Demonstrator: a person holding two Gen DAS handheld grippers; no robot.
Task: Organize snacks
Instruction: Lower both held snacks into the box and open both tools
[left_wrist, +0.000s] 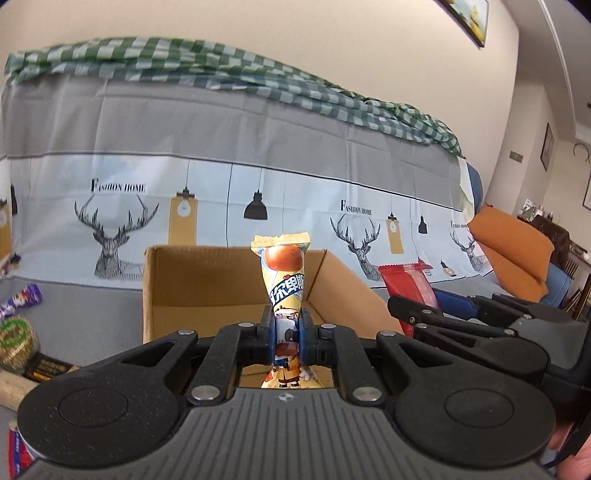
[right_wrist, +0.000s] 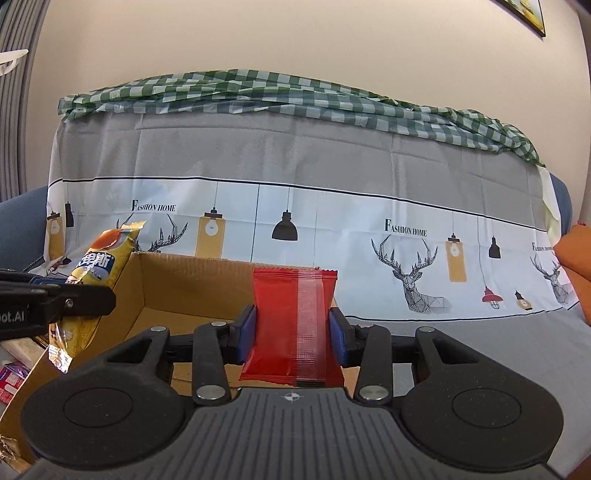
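Note:
My left gripper (left_wrist: 287, 334) is shut on a yellow snack packet (left_wrist: 284, 273), held upright above the near edge of an open cardboard box (left_wrist: 177, 280). My right gripper (right_wrist: 293, 326) is shut on a red snack packet (right_wrist: 293, 325), also upright over the box (right_wrist: 192, 288). The red packet (left_wrist: 408, 288) and right gripper show at the right in the left wrist view. The yellow packet (right_wrist: 99, 266) and left gripper show at the left in the right wrist view. The box interior that I can see is bare.
Several loose snacks lie left of the box: a purple packet (left_wrist: 22, 299), a green-gold round pack (left_wrist: 14, 343), a dark packet (left_wrist: 46, 367). A sofa back with a deer-print cover (right_wrist: 295, 221) stands behind. An orange cushion (left_wrist: 513, 254) sits at the right.

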